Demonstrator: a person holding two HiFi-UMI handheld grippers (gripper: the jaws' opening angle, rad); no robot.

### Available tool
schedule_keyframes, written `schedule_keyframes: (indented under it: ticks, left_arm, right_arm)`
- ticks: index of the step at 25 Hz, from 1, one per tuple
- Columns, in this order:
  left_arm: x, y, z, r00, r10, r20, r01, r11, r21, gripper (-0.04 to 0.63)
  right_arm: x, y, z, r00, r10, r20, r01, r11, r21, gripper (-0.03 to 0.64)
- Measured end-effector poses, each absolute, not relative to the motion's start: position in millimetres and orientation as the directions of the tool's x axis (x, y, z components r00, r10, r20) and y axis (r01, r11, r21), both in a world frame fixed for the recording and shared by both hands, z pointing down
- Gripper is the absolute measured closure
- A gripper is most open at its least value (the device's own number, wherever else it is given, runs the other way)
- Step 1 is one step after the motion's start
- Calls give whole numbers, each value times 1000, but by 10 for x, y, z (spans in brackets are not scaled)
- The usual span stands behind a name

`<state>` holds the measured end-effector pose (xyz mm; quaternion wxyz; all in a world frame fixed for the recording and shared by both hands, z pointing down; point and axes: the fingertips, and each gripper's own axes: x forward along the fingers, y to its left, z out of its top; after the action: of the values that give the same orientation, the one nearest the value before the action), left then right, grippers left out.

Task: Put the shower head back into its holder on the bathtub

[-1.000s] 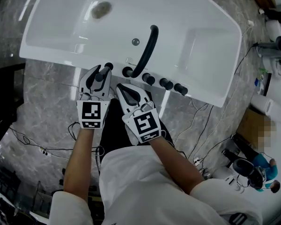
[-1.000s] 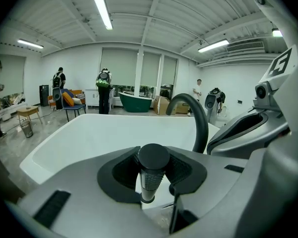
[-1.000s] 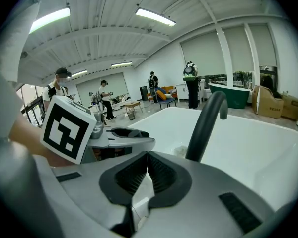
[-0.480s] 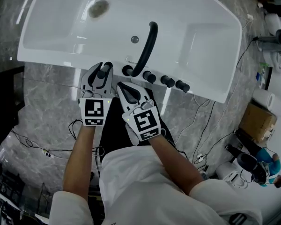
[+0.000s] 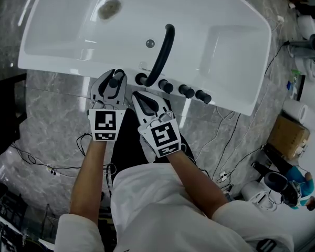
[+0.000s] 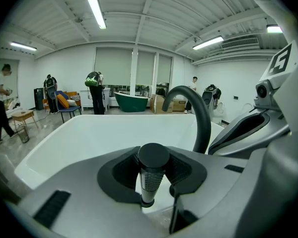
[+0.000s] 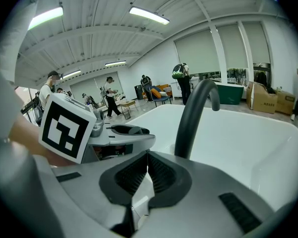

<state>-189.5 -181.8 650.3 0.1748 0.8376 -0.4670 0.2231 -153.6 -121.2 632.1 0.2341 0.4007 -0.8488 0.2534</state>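
One shower head (image 6: 152,158), a black stick with a knurled body and a flat cap. It stands upright on the bathtub (image 5: 236,46) rim, just left of the spout (image 5: 164,54) base. Its lower end sits in a dark collar; we can't tell if it's fully seated.

Two grippers. The left gripper (image 5: 114,82) pinches the shower head, pads on both sides just under the cap. The right gripper (image 7: 146,171) sits just below the spout base in the head view, beside the left one, with its jaws pressed together and nothing between them.

One curved black spout arches over the tub. We count three black knobs (image 5: 186,91) in a row on the rim, right of the spout. One drain (image 5: 109,8) lies well left of the spout, and one small round fitting (image 5: 150,43) is just left of it.
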Motion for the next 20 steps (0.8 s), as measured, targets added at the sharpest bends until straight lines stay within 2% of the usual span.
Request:
schedule_keyframes:
  ticks: [20]
  left_arm:
    - [-1896, -1749, 6779, 442, -664, 603, -861, -502, 78, 460]
  right_arm:
    - [-1485, -1226, 6355, -577, -549, 604, -792, 555, -252, 597]
